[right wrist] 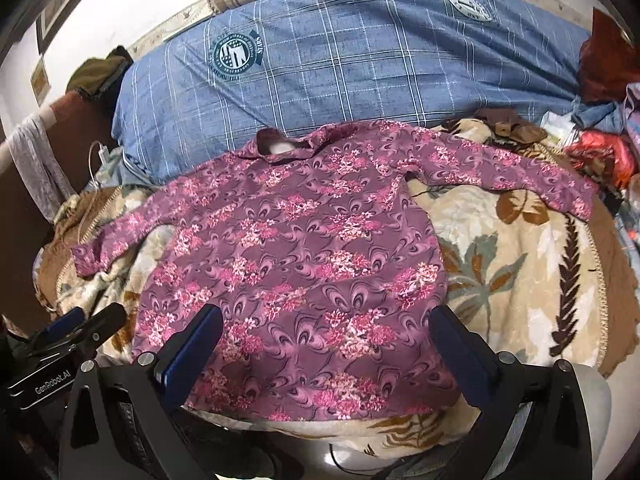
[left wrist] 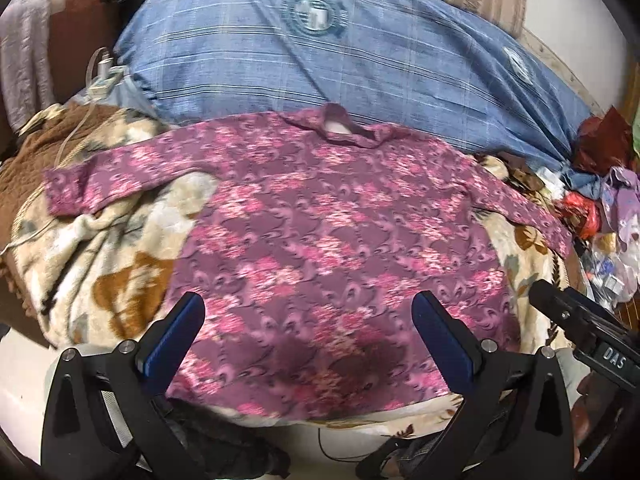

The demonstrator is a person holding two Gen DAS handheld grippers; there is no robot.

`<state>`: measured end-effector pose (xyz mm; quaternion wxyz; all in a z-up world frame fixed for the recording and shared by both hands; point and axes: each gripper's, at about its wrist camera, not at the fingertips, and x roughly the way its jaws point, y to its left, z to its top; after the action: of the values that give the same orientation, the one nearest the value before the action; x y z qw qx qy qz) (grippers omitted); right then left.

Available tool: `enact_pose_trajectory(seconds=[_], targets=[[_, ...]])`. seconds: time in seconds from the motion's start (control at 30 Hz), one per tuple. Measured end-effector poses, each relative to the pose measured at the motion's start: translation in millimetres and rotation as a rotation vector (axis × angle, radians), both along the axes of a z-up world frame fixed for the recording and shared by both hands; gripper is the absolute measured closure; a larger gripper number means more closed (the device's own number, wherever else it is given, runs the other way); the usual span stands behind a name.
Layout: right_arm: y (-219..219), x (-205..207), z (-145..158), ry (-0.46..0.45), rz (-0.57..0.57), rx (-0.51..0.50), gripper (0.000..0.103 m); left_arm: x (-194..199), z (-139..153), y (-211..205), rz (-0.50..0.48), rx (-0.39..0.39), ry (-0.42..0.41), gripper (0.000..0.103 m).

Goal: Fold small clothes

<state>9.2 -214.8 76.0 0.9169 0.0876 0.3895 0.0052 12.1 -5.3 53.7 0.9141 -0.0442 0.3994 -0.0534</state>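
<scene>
- So far the purple floral long-sleeved shirt (right wrist: pixel 296 256) lies spread flat on the leaf-patterned plush blanket (right wrist: pixel 500 264), sleeves out, unfolded.
- Left gripper (left wrist: pixel 308 312) and right gripper (right wrist: pixel 328 328) hover near its hem, jaws released, empty.
- Every fold remains.

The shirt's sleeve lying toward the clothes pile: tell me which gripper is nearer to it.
Right. The right gripper hovers over the hem on the side of that sleeve; the left gripper sits further left, beyond it.

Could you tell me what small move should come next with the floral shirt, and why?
Probably bring one open gripper, say the left, to the nearer sleeve: the shirt lies flat and unfolded, both sleeves spread, nothing gripped.
</scene>
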Motion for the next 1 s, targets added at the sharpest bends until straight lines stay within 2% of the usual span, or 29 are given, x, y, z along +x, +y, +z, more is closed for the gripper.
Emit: enact_pose_trajectory(seconds=[0.1,0.27,0.57,0.73,0.8,0.87,1.0], targets=[[-19.2,8.4,-4.5,0.009,-0.021,0.027,0.007,14.4,1.6,-18.3,-0.020,0.014,-0.007,0.000],[-43.5,23.4,-5.3,0.015,-0.054,0.041,0.009,33.7,2.4,-32.3,-0.020,0.033,-0.005,0.000],[-46.7,39.4,2.3,0.006,-0.045,0.030,0.009,44.7,0.2,-30.2,-0.001,0.044,0.007,0.000],[-52.5,52.2,2.2,0.011,-0.017,0.062,0.009,53.8,3.5,-43.2,-0.016,-0.002,0.009,0.000],[-66.2,58.6,4.2,0.005,-0.009,0.098,0.013,61.8,6.4,-63.5,-0.062,-0.017,0.012,0.000],[-98.6,66.3,9.6,-0.017,-0.044,0.140,0.015,71.2,8.9,-91.3,-0.113,-0.013,0.014,0.000],[-158.6,73.2,14.8,-0.025,-0.134,0.147,0.016,88.9,11.3,-136.9,-0.179,-0.008,0.012,0.000]])
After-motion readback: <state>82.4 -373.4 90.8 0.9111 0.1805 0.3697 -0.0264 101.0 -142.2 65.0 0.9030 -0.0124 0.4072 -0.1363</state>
